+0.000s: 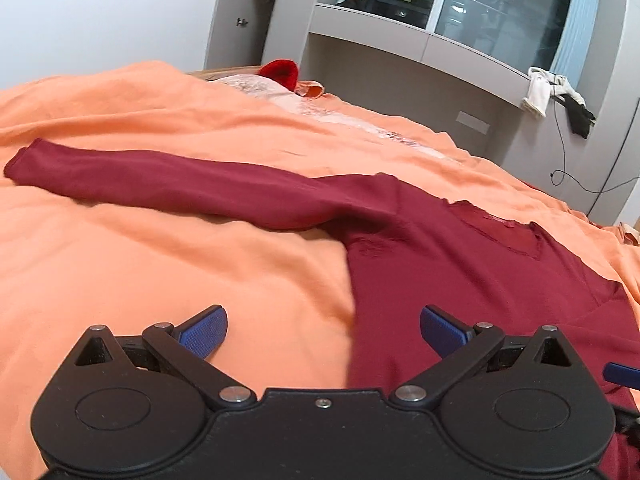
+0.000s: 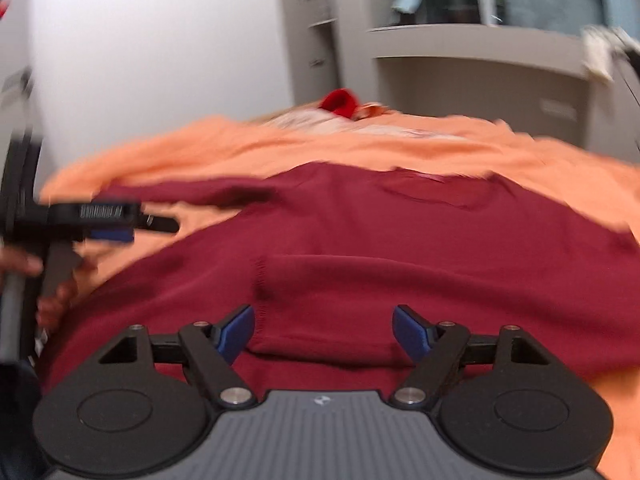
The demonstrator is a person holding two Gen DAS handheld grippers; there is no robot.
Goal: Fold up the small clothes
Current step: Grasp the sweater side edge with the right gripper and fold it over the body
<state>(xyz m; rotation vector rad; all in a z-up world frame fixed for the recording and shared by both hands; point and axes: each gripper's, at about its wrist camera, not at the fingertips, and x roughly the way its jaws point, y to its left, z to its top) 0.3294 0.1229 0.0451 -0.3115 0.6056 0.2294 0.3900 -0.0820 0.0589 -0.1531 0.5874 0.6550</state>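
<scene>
A dark red long-sleeved V-neck top (image 1: 460, 264) lies flat on an orange bedspread (image 1: 160, 264). Its left sleeve (image 1: 160, 180) stretches out to the left. In the right wrist view the top (image 2: 360, 220) fills the middle, and its right sleeve (image 2: 340, 280) lies folded across the body. My left gripper (image 1: 324, 332) is open and empty above the top's left edge. My right gripper (image 2: 323, 332) is open and empty just above the folded sleeve. The left gripper also shows in the right wrist view (image 2: 108, 220), blurred, at the far left.
A red item (image 1: 280, 72) and pale patterned fabric (image 1: 280, 96) lie at the far end of the bed. Grey cabinets and a shelf (image 1: 400, 40) stand behind, with white and black clothes (image 1: 556, 96) hanging off the shelf and a cable (image 1: 568, 160) dangling.
</scene>
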